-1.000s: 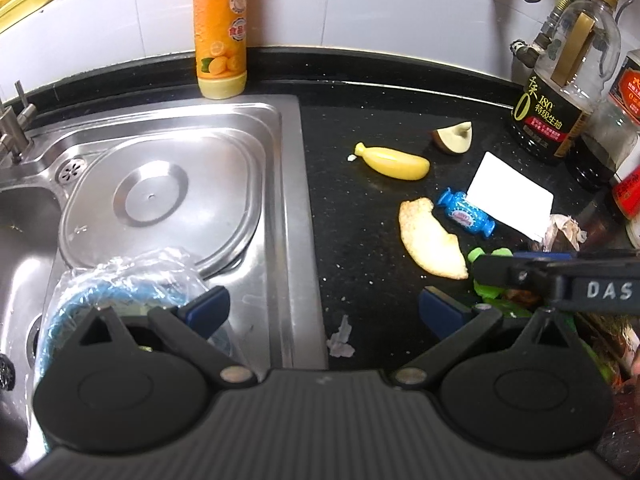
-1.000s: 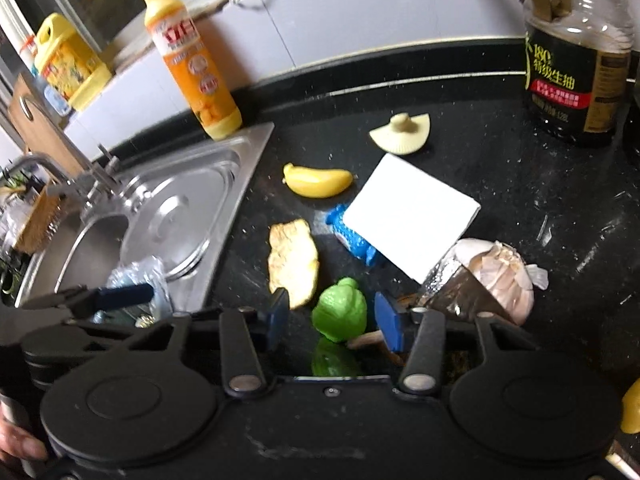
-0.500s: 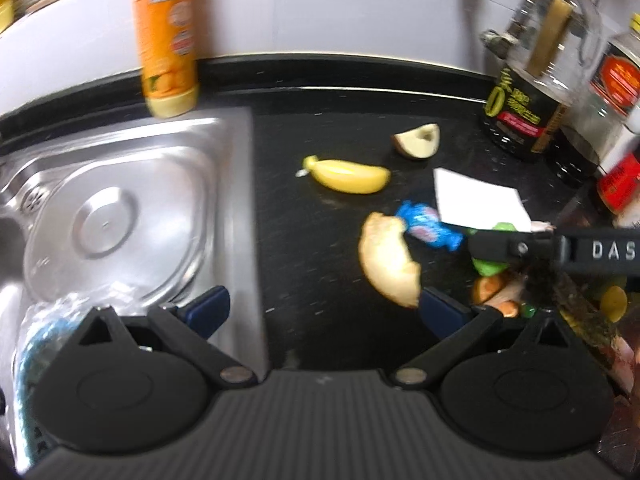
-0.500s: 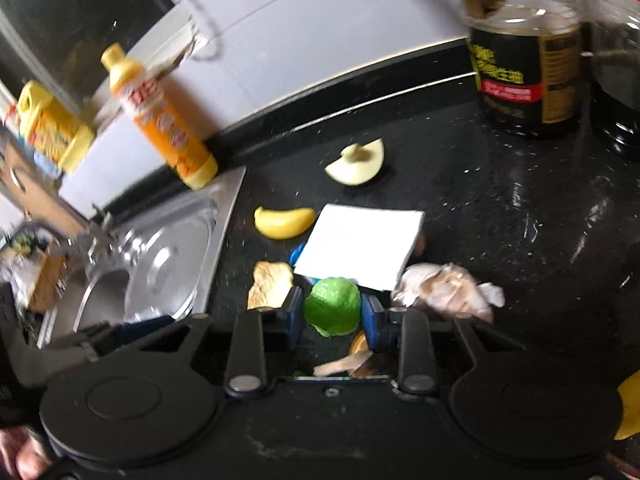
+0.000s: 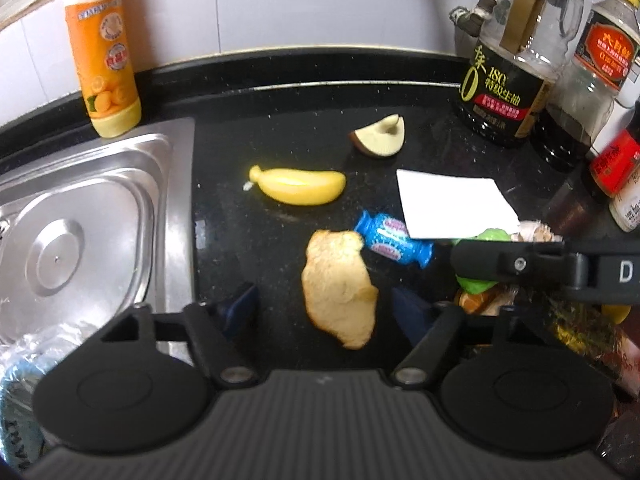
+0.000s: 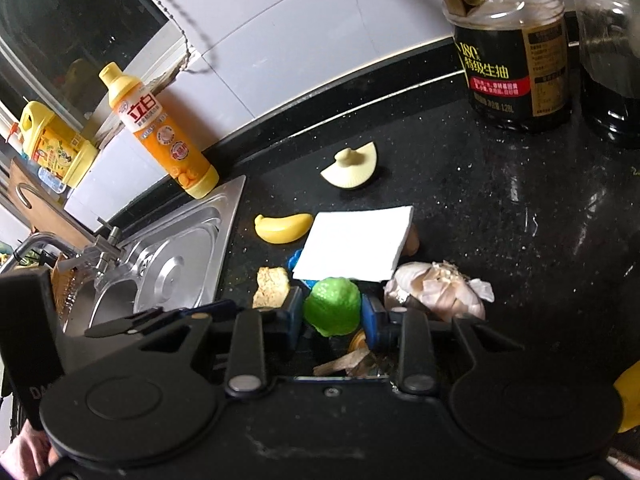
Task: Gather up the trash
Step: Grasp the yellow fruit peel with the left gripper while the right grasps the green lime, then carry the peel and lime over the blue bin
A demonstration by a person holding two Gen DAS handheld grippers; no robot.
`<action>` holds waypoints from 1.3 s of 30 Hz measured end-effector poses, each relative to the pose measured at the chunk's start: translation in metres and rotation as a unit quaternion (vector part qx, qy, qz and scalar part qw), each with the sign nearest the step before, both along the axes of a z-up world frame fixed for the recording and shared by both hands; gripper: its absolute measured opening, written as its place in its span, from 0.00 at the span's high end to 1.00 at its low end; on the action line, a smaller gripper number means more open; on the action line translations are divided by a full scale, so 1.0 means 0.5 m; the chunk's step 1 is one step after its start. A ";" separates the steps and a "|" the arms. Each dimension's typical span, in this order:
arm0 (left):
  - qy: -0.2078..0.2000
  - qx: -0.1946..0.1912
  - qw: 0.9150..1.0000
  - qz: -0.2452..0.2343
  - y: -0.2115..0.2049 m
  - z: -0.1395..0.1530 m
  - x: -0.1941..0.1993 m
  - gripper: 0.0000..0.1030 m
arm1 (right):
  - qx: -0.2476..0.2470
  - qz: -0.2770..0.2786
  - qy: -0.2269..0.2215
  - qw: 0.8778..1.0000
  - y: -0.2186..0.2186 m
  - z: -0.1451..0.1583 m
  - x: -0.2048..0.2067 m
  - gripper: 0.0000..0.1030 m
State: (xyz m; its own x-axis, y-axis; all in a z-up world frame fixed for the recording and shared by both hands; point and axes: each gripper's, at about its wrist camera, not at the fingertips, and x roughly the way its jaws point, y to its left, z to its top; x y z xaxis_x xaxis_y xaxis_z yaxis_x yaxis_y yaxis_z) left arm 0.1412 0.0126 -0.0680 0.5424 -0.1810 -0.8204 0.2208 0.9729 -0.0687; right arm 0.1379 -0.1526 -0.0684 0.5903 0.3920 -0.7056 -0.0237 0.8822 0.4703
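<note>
Right gripper (image 6: 331,314) is clamped on the green toy (image 6: 332,311), blue pads touching both sides, w/ scraps just under it. Left gripper (image 5: 326,312) has just been closing, now about half open; the pale peel (image 5: 340,286) sits between its pads, not squeezed yet. Just past the peel is a blue candy wrapper (image 5: 394,239), touching its edge. Next comes a white paper (image 5: 452,204) & a toy banana (image 5: 300,185) on the black counter (image 5: 248,240). Further back lies an apple slice (image 5: 380,138). At the wall stand an orange soap bottle (image 5: 105,52) & a dark sauce bottle (image 5: 506,80).
</note>
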 end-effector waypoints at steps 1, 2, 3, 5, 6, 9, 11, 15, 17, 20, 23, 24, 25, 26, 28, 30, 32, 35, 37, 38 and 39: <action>-0.001 0.001 1.000 -0.002 0.000 0.000 -0.002 0.39 | 0.000 -0.001 0.000 1.000 0.002 -0.001 0.000 0.71; -0.003 0.000 1.000 -0.004 0.000 0.001 -0.003 0.43 | 0.000 -0.001 0.001 1.000 0.003 -0.002 -0.001 0.71; -0.002 -0.005 1.000 -0.007 0.001 0.002 -0.004 0.49 | 0.000 -0.001 0.001 1.000 0.005 -0.002 -0.001 0.71; -0.002 -0.013 1.000 -0.011 0.002 0.004 -0.007 0.60 | -0.001 -0.001 0.002 1.000 0.008 -0.004 -0.002 0.71; -0.002 -0.015 1.000 -0.013 0.002 0.005 -0.008 0.64 | -0.002 -0.001 0.002 1.000 0.010 -0.004 -0.003 0.71; -0.014 -0.014 1.000 -0.015 0.002 0.011 -0.018 0.75 | -0.004 -0.002 0.002 1.000 0.012 -0.005 -0.004 0.71; -0.020 -0.011 1.000 -0.014 0.003 0.016 -0.023 0.76 | -0.005 -0.002 0.002 1.000 0.011 -0.004 -0.004 0.71; -0.024 -0.008 1.000 -0.003 0.015 0.023 -0.029 0.78 | -0.006 0.002 -0.003 1.000 0.017 0.002 -0.006 0.71; -0.024 -0.013 1.000 0.003 0.025 0.027 -0.033 0.78 | -0.005 0.005 -0.004 1.000 0.020 0.003 -0.007 0.71; -0.024 -0.021 0.999 0.005 0.036 0.037 -0.041 0.78 | -0.004 0.008 -0.005 1.000 0.026 0.008 -0.010 0.71; -0.024 -0.025 0.999 0.007 0.048 0.045 -0.054 0.78 | -0.004 0.012 -0.008 1.000 0.035 0.013 -0.015 0.71; -0.024 -0.026 0.999 0.009 0.053 0.047 -0.059 0.78 | -0.005 0.013 -0.009 1.000 0.039 0.015 -0.018 0.71; -0.024 -0.028 0.999 0.010 0.057 0.048 -0.064 0.78 | -0.005 0.015 -0.010 1.000 0.042 0.016 -0.019 0.71; -0.023 -0.029 0.999 0.012 0.062 0.049 -0.069 0.78 | -0.006 0.017 -0.011 1.000 0.048 0.018 -0.021 0.71; -0.022 -0.029 0.999 0.014 0.072 0.052 -0.081 0.78 | -0.005 0.020 -0.012 1.000 0.056 0.021 -0.026 0.71; -0.022 -0.030 0.999 0.015 0.082 0.055 -0.094 0.78 | -0.004 0.023 -0.013 1.000 0.067 0.025 -0.033 0.71; -0.023 -0.030 0.999 0.016 0.093 0.060 -0.106 0.78 | -0.003 0.027 -0.016 0.999 0.081 0.030 -0.040 0.71; -0.027 -0.031 0.999 0.019 0.116 0.069 -0.127 0.78 | -0.002 0.035 -0.021 0.999 0.106 0.038 -0.051 0.71; -0.030 -0.032 0.999 0.022 0.135 0.076 -0.142 0.78 | 0.000 0.041 -0.024 0.999 0.122 0.042 -0.055 0.71; -0.031 -0.032 0.999 0.024 0.143 0.079 -0.148 0.78 | 0.001 0.044 -0.025 0.999 0.133 0.044 -0.058 0.71; -0.033 -0.032 0.999 0.026 0.155 0.083 -0.157 0.78 | 0.002 0.048 -0.026 0.999 0.145 0.045 -0.062 0.71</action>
